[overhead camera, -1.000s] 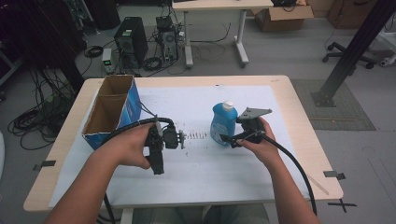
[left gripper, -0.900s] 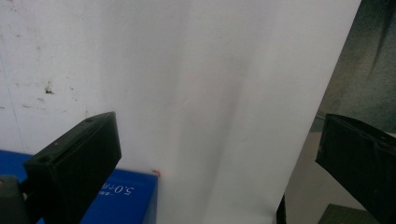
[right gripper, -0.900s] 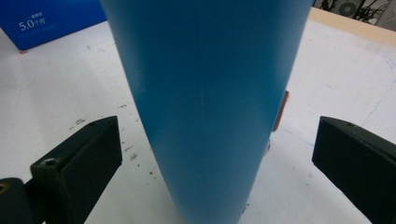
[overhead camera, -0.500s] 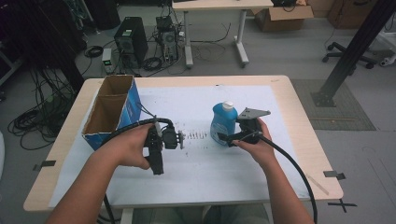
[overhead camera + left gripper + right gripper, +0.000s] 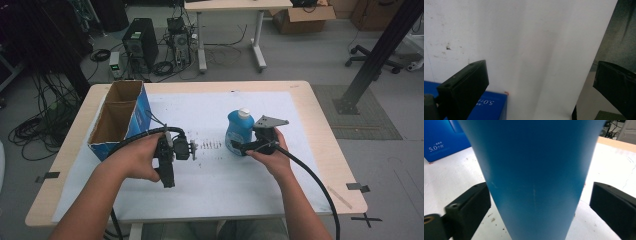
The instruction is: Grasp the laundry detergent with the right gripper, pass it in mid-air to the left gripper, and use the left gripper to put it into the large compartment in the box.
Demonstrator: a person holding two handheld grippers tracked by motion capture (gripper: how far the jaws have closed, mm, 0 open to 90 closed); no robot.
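A blue bottle (image 5: 238, 132) with a white cap stands upright on the white sheet (image 5: 210, 180) at the middle of the table. My right gripper (image 5: 238, 148) reaches it from the right, low on its body. In the right gripper view the bottle (image 5: 534, 170) stands between the two jaws of my right gripper (image 5: 539, 197). These jaws have just been closing. A gap shows at the right jaw, so they are open around the bottle. My left gripper (image 5: 187, 149) rests left of the bottle. In its own view my left gripper (image 5: 540, 77) is open over bare sheet.
An open cardboard box (image 5: 119, 116) with blue sides stands at the table's left; its blue side (image 5: 486, 107) lies close to my left gripper. Small dark specks (image 5: 210, 145) mark the sheet between the grippers. Cables trail from both grippers toward the near edge.
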